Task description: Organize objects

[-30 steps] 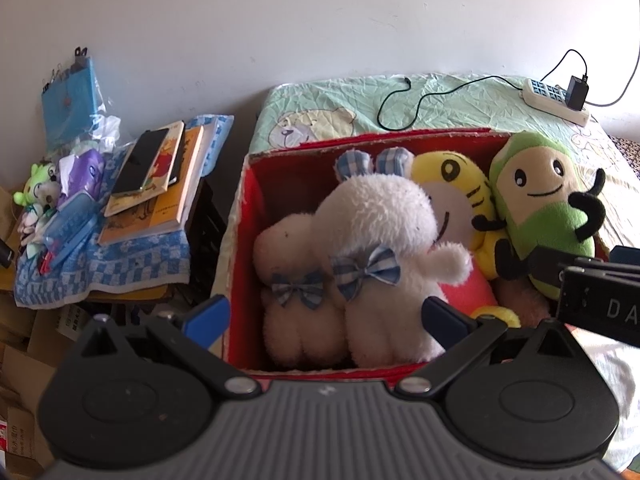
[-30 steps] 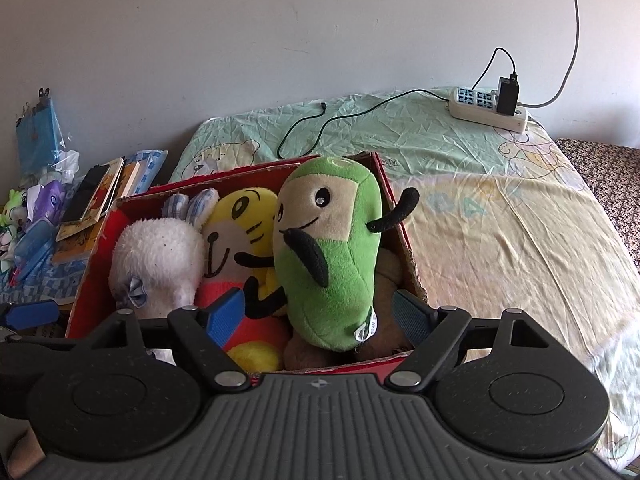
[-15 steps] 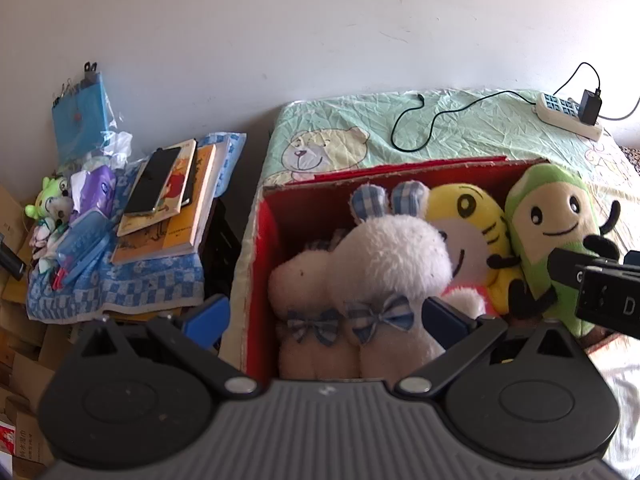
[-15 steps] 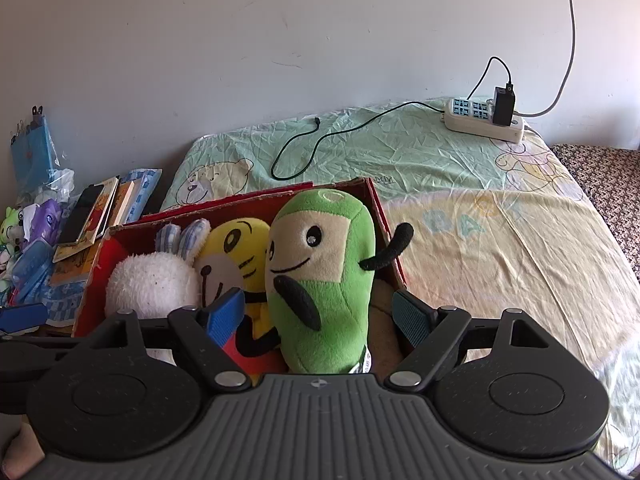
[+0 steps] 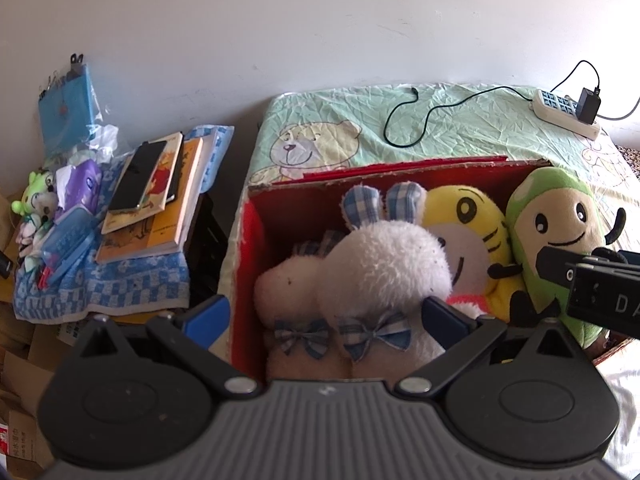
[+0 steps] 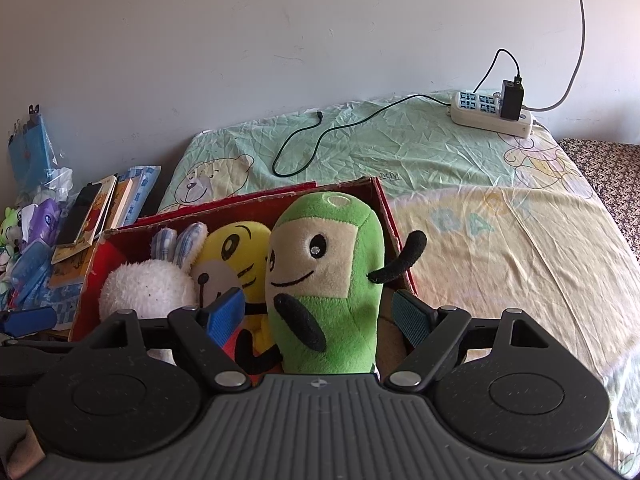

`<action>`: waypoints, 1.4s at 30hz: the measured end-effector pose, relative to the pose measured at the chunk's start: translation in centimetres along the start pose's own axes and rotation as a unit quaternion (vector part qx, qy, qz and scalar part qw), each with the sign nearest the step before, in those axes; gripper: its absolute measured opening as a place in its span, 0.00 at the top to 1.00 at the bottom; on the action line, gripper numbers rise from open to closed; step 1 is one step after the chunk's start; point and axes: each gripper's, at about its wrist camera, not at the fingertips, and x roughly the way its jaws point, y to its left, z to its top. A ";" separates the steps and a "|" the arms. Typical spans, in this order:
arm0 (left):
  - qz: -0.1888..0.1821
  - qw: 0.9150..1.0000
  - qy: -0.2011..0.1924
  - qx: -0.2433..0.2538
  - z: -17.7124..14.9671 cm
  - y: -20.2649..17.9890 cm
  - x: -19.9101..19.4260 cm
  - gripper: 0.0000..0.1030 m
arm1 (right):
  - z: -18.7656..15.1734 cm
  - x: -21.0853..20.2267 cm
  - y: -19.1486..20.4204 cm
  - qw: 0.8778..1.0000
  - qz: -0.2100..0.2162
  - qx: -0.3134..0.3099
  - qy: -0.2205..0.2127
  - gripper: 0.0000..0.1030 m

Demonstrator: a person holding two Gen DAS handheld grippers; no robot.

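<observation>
A red cardboard box point(image 5: 246, 264) stands on the bed, packed with plush toys. A white fluffy rabbit point(image 5: 384, 272) with blue checked ears and bows is at its left, a yellow tiger point(image 5: 468, 224) in the middle, a green smiling plush point(image 5: 560, 216) at the right. My left gripper point(image 5: 326, 316) is open, hanging over the rabbit without gripping it. In the right wrist view the green plush point(image 6: 332, 264) stands upright between the spread fingers of my open right gripper point(image 6: 318, 314), beside the tiger point(image 6: 236, 248) and rabbit point(image 6: 144, 284). The box rim point(image 6: 240, 200) shows behind them.
The bed sheet point(image 6: 440, 168) stretches behind and right of the box, carrying a power strip point(image 6: 488, 114) and a black cable point(image 6: 320, 136). Left of the bed, books with a phone point(image 5: 152, 184) lie on a blue checked cloth point(image 5: 100, 284), with small toys point(image 5: 36, 196).
Both grippers have drawn back and up from the box, so the toys look smaller and more of the bed shows. The toys stay in the box.
</observation>
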 end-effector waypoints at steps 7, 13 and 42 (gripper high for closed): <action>-0.002 1.000 -0.003 0.004 -0.1 -0.1 -0.2 0.02 | -0.1 -0.2 -0.1 1.000 -0.004 0.001 -0.002 0.19; -0.001 1.000 -0.008 0.004 -0.3 -0.1 -0.8 0.02 | -0.4 -0.7 0.1 1.000 -0.010 -0.009 -0.005 0.19; 0.000 1.000 -0.004 0.012 -3.3 -1.7 -3.3 0.02 | -3.0 -3.6 -1.2 1.000 -0.008 0.009 -0.012 0.19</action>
